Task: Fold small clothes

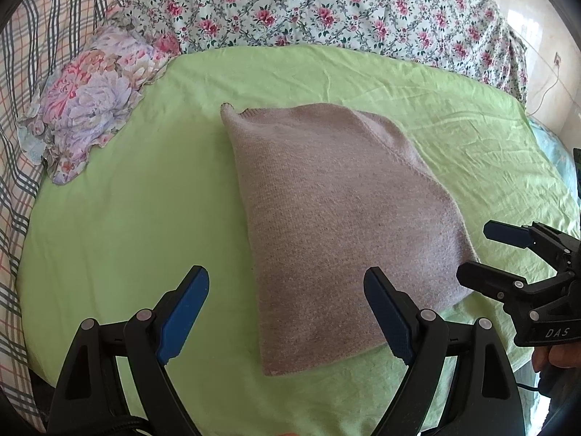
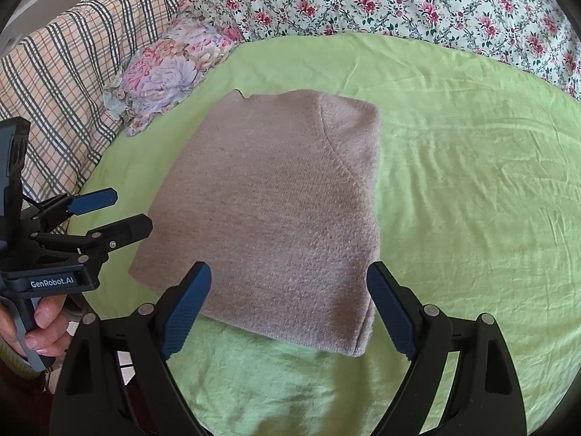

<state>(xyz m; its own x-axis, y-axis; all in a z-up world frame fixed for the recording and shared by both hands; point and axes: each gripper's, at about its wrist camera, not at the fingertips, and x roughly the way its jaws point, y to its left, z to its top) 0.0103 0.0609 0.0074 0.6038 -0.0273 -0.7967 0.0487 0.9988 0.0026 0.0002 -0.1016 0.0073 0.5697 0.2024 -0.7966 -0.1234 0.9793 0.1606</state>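
A pinkish-grey knitted sweater (image 1: 337, 225) lies folded into a rough rectangle on the light green sheet (image 1: 127, 225); it also shows in the right wrist view (image 2: 276, 210). My left gripper (image 1: 287, 283) is open and empty, just in front of the sweater's near left edge; it also shows at the left of the right wrist view (image 2: 130, 209). My right gripper (image 2: 288, 283) is open and empty, over the sweater's near right edge; it also shows at the right of the left wrist view (image 1: 472, 250).
A floral pillow (image 1: 90, 98) lies at the far left of the sheet. A flowered quilt (image 1: 326, 3) is bunched along the back. A plaid cover (image 1: 32, 72) runs along the left side. The sheet (image 2: 472, 181) lies open to the right of the sweater.
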